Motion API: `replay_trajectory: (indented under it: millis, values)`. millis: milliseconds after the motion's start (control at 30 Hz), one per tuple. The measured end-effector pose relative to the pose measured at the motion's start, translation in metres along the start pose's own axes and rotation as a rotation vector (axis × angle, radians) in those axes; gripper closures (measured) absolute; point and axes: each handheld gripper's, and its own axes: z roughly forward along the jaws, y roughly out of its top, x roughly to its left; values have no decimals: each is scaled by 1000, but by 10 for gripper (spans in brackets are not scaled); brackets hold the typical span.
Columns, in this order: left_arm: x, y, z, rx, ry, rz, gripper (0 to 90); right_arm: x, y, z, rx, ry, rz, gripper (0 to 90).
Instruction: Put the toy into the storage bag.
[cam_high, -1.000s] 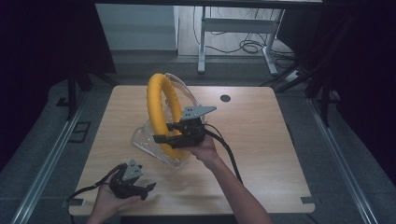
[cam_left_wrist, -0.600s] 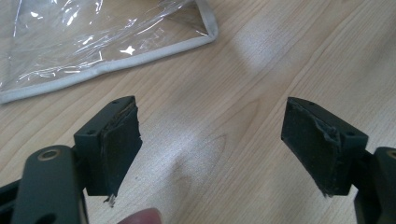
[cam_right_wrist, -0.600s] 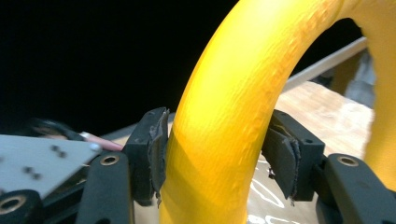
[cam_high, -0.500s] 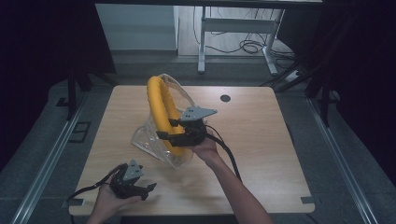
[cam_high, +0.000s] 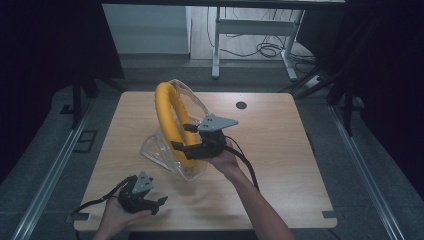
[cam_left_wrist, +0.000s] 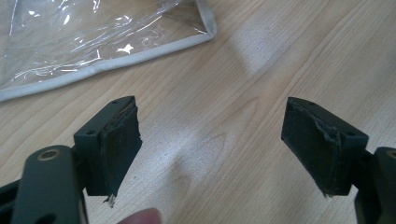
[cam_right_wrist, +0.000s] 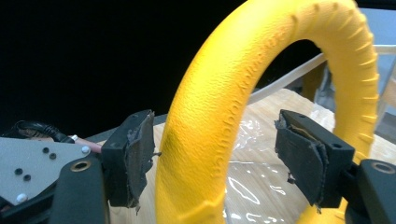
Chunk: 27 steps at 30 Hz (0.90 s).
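Note:
A yellow ring (cam_high: 167, 107) stands upright on edge, partly inside a clear plastic bag (cam_high: 155, 150) with a grey hem, on the wooden table (cam_high: 280, 135). My right gripper (cam_high: 183, 138) reaches in from the right and straddles the ring's lower part. In the right gripper view the ring (cam_right_wrist: 219, 116) passes between the jaws of my right gripper (cam_right_wrist: 215, 158). One pad touches it and the other stands a little off. My left gripper (cam_high: 161, 202) rests low near the table's front left edge. It stands open (cam_left_wrist: 212, 144) over bare wood, with the bag's corner (cam_left_wrist: 70, 42) beyond it.
A small black round cap (cam_high: 241, 105) sits in the table's far right part. Behind the table stand a metal desk frame (cam_high: 216, 45) and floor cables (cam_high: 265, 50). Floor rails (cam_high: 50, 170) run along both sides. Bare wood lies right of my right arm.
The ring has tipped and turned slightly, its top shifting a little to the left. My right gripper stays around it. The left gripper has hardly moved.

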Motion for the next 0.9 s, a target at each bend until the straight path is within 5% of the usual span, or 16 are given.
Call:
replay_trajectory:
  millis: [367, 900]
  values:
    - [0, 0, -1, -4, 2, 0, 196, -7, -16, -31, 17, -35, 3, 289]
    - [-2, 0, 1, 2, 1, -9, 196, -26, -74, -88, 70, -156, 46, 295]
